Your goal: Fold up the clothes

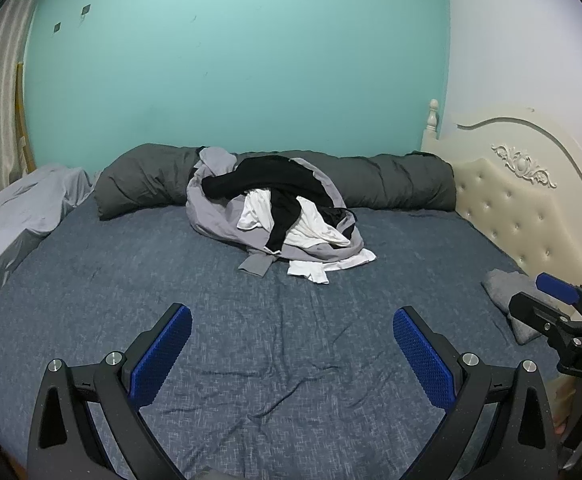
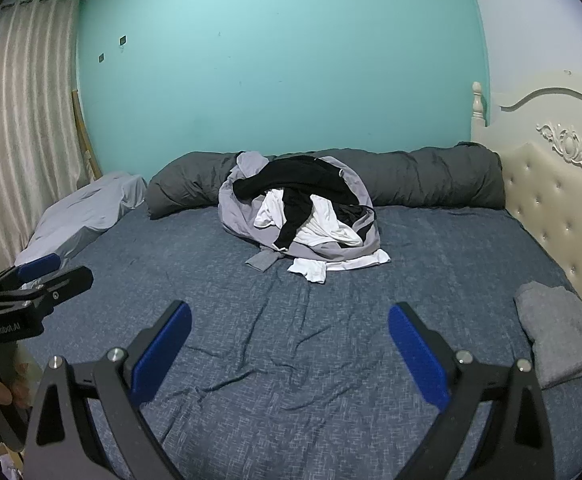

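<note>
Left gripper (image 1: 292, 334) and right gripper (image 2: 289, 330) both hovering over blue bedsheet (image 2: 331, 380), jaws spread wide, holding nothing. Clothes pile (image 2: 301, 212) — black, white, grey tangled — lying straight ahead, well apart, against dark rolled duvet (image 2: 431, 180). Neither gripper looking clearly nearer. Folded grey garment (image 2: 559, 332) sitting by headboard (image 2: 551, 208), on right gripper's side — pile remaining unfolded.
</note>
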